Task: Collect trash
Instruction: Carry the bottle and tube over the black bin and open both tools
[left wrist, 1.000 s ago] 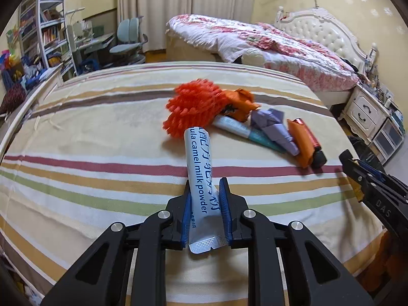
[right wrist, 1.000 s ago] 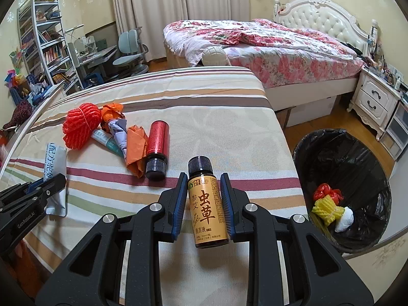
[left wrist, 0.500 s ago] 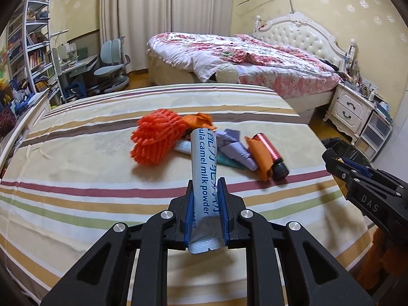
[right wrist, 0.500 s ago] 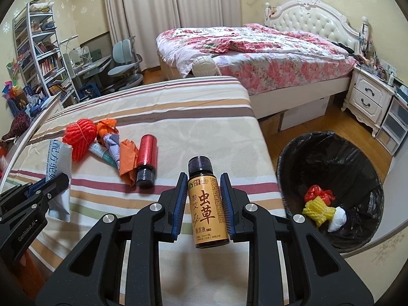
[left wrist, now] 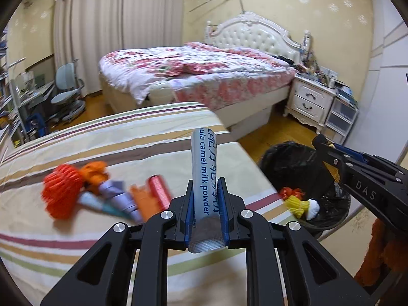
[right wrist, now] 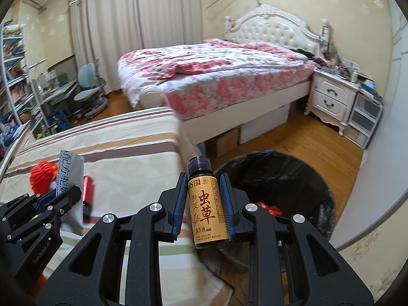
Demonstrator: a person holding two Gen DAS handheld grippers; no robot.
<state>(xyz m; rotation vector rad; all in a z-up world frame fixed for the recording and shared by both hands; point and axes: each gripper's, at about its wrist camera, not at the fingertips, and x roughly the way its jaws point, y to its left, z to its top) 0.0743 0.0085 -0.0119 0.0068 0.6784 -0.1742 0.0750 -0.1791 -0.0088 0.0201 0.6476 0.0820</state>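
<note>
Both sets of jaws are squeezed tight on trash. The left gripper (left wrist: 206,213) holds a silver milk powder packet (left wrist: 204,178) by its bottom end, so most of the packet sticks up past the pads. The right gripper (right wrist: 202,205) is clamped on a small brown bottle (right wrist: 207,209) with a black cap, and it is over the near rim of the black trash bin (right wrist: 285,178). The bin stands on the wood floor just past the right edge of the striped bed (left wrist: 114,153). More trash lies in a pile near the left edge of the bed: an orange mesh ball (left wrist: 62,191), a red tube (left wrist: 159,190) and some wrappers. A few things could go wrong. The packet is thin and floppy, so it may bend or slip out before it is over the bin. It could then land on the bed or the floor. The bottle is smooth and round, so it may slide. If it is let go too near the rim, it could bounce out. The two grippers are near each other and could bump.
</note>
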